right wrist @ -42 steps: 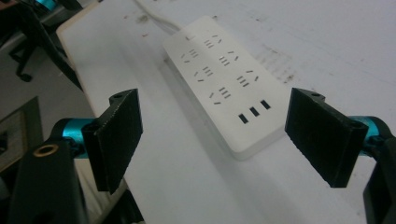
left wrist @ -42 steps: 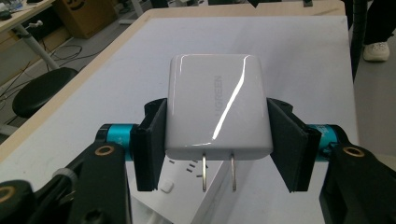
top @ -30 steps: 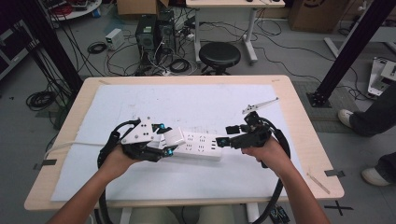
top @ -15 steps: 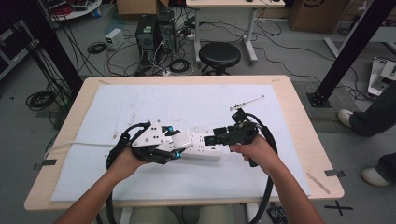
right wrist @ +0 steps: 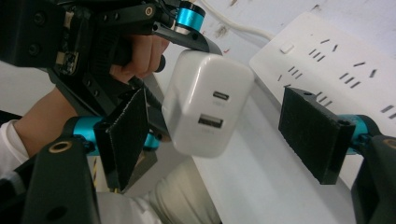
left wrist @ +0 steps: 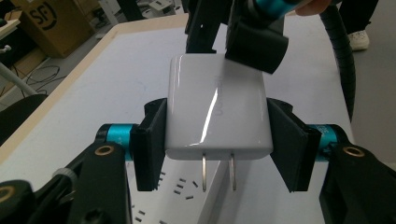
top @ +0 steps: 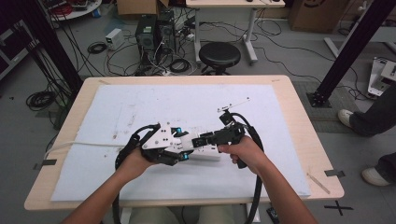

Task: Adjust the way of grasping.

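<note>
1. your left tool [left wrist: 217, 140] is clamped across the flat sides of the glossy white two-prong charger block [left wrist: 217, 109], held just above the long white plastic power strip [right wrist: 336, 70] on the counter [top: 289, 86]. the prongs point back toward your left hand rather than at the sockets, so pushing down now would land plastic on plastic.
2. your right tool [right wrist: 224, 135] has its pads apart on either side of the charger's port end, and they have just been closing in without pressing on it. in the left gripper view one pad already overlaps the block's far corner; if it bites only that corner, the block may twist out of line.
3. the casing looks slick. if you loosen the left tool before the right one is seated, the charger could drop onto the strip.
4. both tools crowd the same small block, so their pads may knock together and jolt the grip.
5. nothing pins the strip; a bump could slide it across the white sheet.
</note>
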A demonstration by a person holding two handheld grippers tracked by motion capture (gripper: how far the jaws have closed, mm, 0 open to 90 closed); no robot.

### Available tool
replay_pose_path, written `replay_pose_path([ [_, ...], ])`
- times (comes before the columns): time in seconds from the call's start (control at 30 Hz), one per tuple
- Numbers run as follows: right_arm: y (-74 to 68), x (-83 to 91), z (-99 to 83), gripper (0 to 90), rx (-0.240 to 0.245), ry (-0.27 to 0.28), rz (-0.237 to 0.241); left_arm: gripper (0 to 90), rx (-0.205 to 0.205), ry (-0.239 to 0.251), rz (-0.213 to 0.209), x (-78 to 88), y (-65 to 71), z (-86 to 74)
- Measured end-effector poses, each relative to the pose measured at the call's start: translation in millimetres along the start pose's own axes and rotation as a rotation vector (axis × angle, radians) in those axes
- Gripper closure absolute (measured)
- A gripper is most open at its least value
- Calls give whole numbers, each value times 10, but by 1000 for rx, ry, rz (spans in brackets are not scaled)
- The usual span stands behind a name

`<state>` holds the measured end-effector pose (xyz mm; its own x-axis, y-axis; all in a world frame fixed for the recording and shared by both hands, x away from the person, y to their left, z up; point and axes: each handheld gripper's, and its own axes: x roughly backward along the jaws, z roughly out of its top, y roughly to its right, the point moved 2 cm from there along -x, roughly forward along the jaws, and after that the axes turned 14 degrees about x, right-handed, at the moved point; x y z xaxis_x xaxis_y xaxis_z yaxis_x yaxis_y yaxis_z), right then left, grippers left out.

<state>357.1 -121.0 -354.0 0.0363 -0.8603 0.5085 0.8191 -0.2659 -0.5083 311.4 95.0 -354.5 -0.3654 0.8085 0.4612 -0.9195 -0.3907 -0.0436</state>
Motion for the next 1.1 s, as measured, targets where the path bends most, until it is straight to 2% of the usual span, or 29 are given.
replay_pose_path([
  [0.2, 23, -84, -4, 363, -19, -5, 57, 425, -10, 0, -7, -27, 20, -3],
  [0.3, 36, -93, -5, 442, -52, -2, 95, 425, -18, 0, -11, -30, 32, -7],
  [0.4, 45, -101, -1, 469, -52, 10, 113, 425, -28, 3, -14, -33, 44, -3],
  [0.53, 56, -95, -6, 528, -85, -3, 118, 425, -36, 8, -16, -36, 55, 3],
  [0.7, 112, -92, -55, 592, -130, 30, 165, 424, -51, 3, -7, -56, 74, -17],
  [0.73, 112, -91, -63, 597, -145, 28, 164, 423, -43, 1, -9, -65, 72, -22],
  [0.77, 122, -88, -78, 611, -143, 26, 147, 386, -24, -1, -11, -72, 68, -26],
  [0.8, 122, -88, -78, 611, -143, 26, 147, 386, -1, -7, 1, -79, 53, -30],
  [0.83, 132, -80, -87, 616, -139, 21, 130, 287, 37, -19, 9, -86, 33, -41],
  [0.87, 143, -65, -96, 620, -137, 31, 126, 227, 67, -32, 6, -84, 7, -62],
  [0.93, 159, -10, -114, 624, -135, 47, 98, 217, 95, -41, 10, -61, -36, -124],
  [1.0, 176, 53, -135, 626, -121, 72, 67, 218, 140, -40, 15, -35, -74, -195],
  [1.1, 195, 148, -179, 630, -76, 96, -3, 217, 180, -41, 34, 13, -127, -292],
])
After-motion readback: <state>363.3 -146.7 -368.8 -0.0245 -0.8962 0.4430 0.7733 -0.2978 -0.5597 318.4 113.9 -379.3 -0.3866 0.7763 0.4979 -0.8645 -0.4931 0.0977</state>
